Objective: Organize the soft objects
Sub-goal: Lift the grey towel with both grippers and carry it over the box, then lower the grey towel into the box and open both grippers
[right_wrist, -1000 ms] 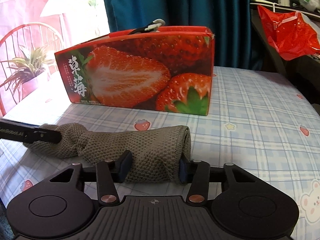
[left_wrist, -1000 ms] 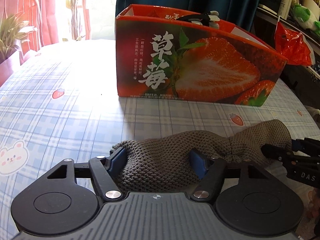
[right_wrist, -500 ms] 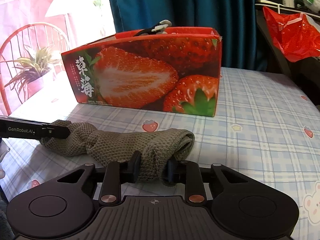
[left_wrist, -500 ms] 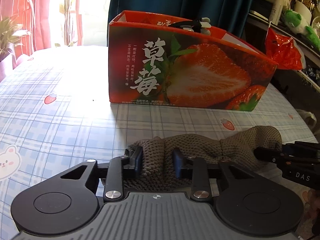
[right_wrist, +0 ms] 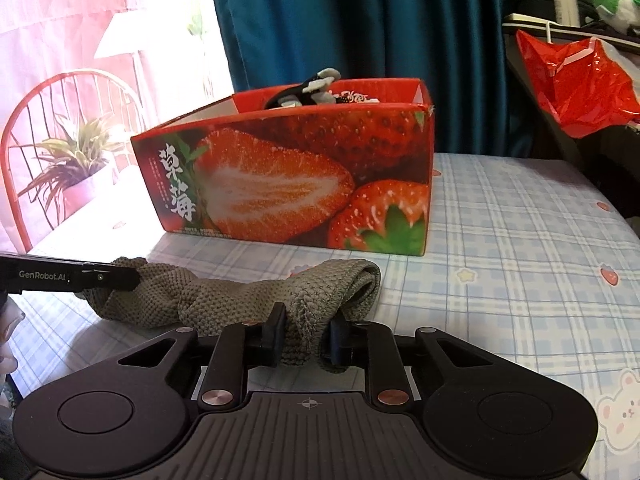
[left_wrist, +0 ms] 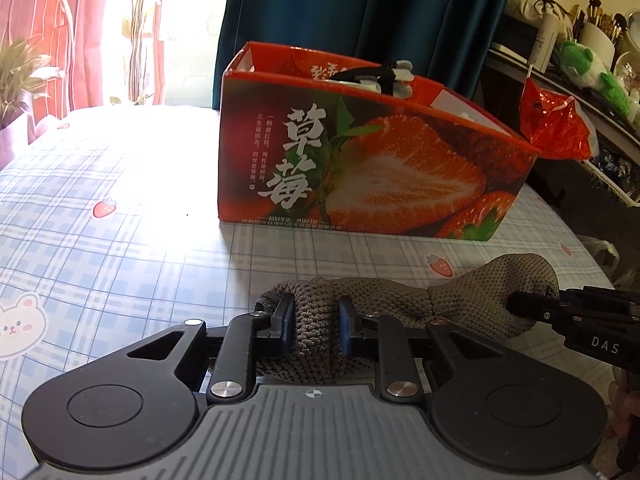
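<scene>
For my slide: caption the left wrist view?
Left gripper closing on grey knitted cloth before strawberry box.

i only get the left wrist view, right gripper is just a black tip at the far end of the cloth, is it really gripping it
observer: Yes. The right wrist view shows the right gripper with a bunched fold of the grey knit cloth between its pads, jaws closing on it.
operator: what does the cloth do past that grip
observer: It ends in a folded-over end lying on the checked sheet, short of the strawberry box.
</scene>
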The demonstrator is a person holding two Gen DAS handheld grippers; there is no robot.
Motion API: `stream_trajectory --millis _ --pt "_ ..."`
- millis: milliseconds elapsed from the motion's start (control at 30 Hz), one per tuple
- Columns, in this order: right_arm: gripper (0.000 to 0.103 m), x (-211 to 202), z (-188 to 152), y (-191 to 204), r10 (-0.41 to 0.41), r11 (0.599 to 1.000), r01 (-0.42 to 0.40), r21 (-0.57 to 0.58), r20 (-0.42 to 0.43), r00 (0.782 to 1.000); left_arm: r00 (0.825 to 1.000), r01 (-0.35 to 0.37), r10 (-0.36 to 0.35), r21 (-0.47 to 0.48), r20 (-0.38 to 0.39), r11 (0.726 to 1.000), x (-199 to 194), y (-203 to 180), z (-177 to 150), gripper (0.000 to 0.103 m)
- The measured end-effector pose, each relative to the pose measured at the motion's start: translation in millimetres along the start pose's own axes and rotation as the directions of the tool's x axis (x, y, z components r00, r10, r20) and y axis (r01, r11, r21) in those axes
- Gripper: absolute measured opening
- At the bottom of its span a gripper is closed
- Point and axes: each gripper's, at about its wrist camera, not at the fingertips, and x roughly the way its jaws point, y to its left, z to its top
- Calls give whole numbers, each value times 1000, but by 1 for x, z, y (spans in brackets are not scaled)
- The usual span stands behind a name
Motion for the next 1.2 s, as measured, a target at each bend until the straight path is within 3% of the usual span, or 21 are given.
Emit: stream_trajectory --millis 300,600,933,1200 --pt "19 -16 16 4 0 1000 2 -25 66 998 998 10 -11 14 69 1000 -18 -3 13 23" --pt "18 -31 87 18 12 983 22 -180 184 983 970 -11 -10 84 243 996 -55 -14 90 23" --pt "18 7 166 3 -25 972 71 -222 202 979 976 -41 7 147 219 988 -23 -29 162 23" --pt "17 74 183 -9 -74 975 86 -206 66 995 993 -76 59 180 100 981 51 -43 178 23"
